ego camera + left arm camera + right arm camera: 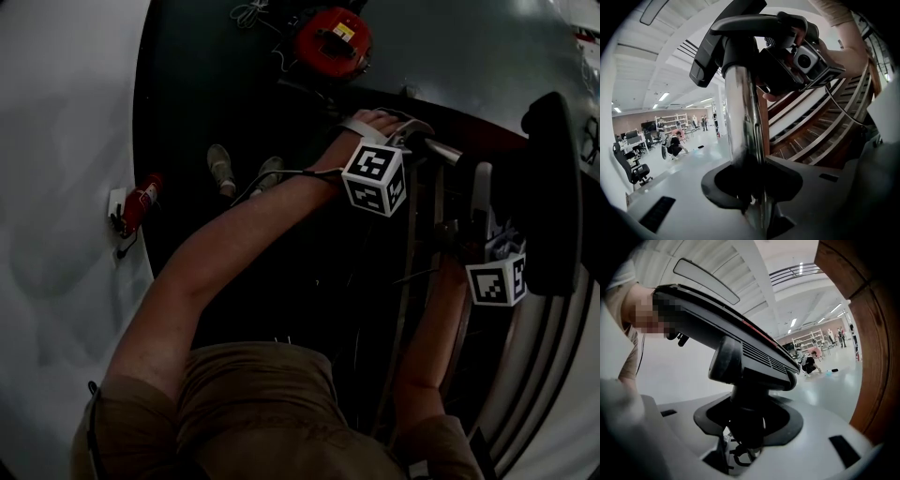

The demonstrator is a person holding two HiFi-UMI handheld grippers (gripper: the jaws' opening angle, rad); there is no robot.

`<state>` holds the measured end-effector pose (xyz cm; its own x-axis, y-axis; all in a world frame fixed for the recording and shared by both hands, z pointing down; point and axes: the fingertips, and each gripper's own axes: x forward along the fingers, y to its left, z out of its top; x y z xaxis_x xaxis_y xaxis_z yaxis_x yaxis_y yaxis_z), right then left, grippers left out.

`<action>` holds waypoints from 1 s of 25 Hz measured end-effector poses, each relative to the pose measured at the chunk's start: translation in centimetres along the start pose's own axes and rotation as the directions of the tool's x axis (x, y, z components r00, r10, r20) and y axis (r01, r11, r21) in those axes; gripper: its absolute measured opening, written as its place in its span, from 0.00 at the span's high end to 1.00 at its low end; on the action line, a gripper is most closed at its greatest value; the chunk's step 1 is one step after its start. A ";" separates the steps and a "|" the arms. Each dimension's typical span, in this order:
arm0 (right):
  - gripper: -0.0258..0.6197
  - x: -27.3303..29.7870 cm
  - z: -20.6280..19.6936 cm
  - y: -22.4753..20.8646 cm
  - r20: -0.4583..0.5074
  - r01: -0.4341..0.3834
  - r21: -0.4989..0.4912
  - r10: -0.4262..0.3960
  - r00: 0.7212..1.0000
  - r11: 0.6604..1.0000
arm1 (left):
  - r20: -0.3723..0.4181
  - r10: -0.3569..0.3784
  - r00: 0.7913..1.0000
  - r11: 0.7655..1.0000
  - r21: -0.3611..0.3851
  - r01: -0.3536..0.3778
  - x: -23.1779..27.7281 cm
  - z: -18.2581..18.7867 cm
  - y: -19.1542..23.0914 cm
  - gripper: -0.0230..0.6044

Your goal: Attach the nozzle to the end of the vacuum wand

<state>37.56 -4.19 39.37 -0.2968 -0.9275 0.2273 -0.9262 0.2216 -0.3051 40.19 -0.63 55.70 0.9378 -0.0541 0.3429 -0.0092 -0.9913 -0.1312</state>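
The chrome vacuum wand (743, 117) runs straight up between the jaws of my left gripper (750, 183), which is shut on it. The wand's top end meets the neck of the black floor nozzle (740, 28). My right gripper (745, 427) is shut on the nozzle's neck, below its wide black head (740, 338). In the dark head view the left gripper (403, 142) holds the wand (442, 152). There the right gripper (487, 234) sits beside the nozzle (553, 187).
A red vacuum body (333, 42) lies on the dark floor ahead. Wooden stair rails (820, 126) stand close on the right, and a wooden post (876, 357) is beside the right gripper. A red object (141, 202) stands at the white wall on the left.
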 end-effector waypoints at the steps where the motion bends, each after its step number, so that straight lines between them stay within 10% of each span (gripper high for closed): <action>1: 0.68 0.0 -0.1 -0.2 0.002 0.007 0.021 -0.007 1.000 1.000 | -0.002 0.002 1.000 1.000 0.003 -0.002 -0.1 -0.1 0.0 0.78; 7: 0.68 0.8 0.1 -0.9 -0.001 -0.058 0.205 0.059 0.998 0.977 | -0.042 0.012 0.999 1.000 0.017 -0.011 -0.5 -0.4 0.2 0.78; 13: 0.68 1.1 0.4 1.8 -0.010 -0.027 -0.118 0.025 1.000 0.993 | -0.064 0.007 0.998 1.000 0.016 -0.006 -0.5 -0.6 0.4 0.78; 18: 0.68 1.0 0.1 1.0 -0.016 -0.068 0.085 0.070 0.997 0.994 | -0.068 -0.022 0.997 1.000 -0.005 0.022 -1.0 -0.8 0.2 0.78; 25: 0.68 1.3 -0.2 1.9 -0.054 -0.104 0.038 0.106 0.993 0.994 | -0.096 -0.043 0.994 0.999 0.005 0.043 -1.2 -1.0 0.4 0.78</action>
<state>35.39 -4.88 39.28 -0.4050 -0.8812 0.2436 -0.8809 0.3048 -0.3620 38.74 -1.08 56.21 0.8998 -0.0228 0.4356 0.0332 -0.9922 -0.1204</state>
